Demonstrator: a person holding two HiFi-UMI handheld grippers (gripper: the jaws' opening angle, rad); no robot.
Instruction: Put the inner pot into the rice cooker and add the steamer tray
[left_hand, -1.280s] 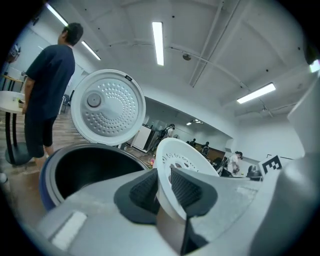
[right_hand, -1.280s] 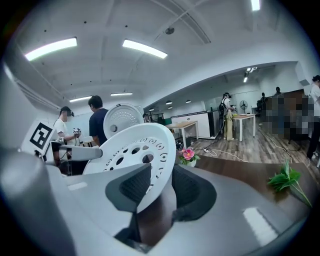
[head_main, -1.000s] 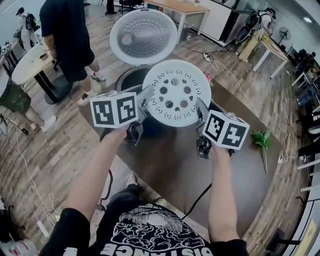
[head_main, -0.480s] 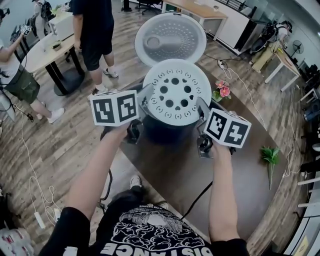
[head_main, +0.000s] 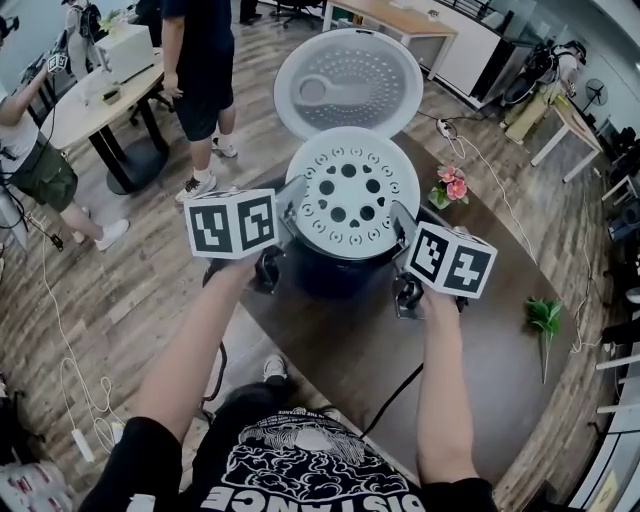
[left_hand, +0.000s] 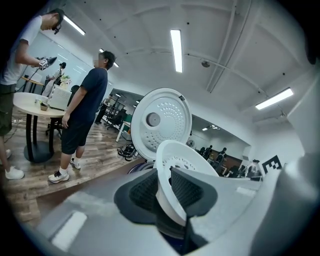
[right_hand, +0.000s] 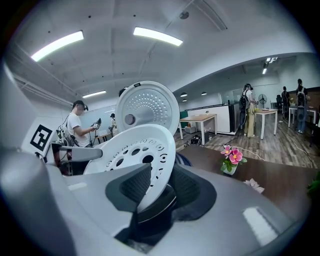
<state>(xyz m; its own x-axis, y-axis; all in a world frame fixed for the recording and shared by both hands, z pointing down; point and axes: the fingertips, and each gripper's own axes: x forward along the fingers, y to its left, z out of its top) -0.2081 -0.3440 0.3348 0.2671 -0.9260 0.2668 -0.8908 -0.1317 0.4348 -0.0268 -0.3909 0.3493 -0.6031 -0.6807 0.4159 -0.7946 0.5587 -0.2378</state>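
Observation:
The white steamer tray (head_main: 350, 192), round with several holes, hangs level just above the dark rice cooker (head_main: 330, 272) and hides its opening and any inner pot. My left gripper (head_main: 290, 208) is shut on the tray's left rim, my right gripper (head_main: 400, 226) on its right rim. In the left gripper view the ribbed pads clamp the tray (left_hand: 176, 159) edge at the left gripper (left_hand: 162, 187). The right gripper view shows the tray (right_hand: 134, 150) tilted between the pads of the right gripper (right_hand: 155, 186). The cooker's white lid (head_main: 348, 82) stands open behind.
The cooker stands on a dark brown table (head_main: 350, 360). A small pot of pink flowers (head_main: 448, 186) sits to its right and a green sprig (head_main: 545, 318) near the right edge. People stand by a round table (head_main: 90, 110) at far left.
Both grippers have carried the tray away from me, from in front of the cooker's opening to right above it; the opening no longer shows. Both grips are unchanged.

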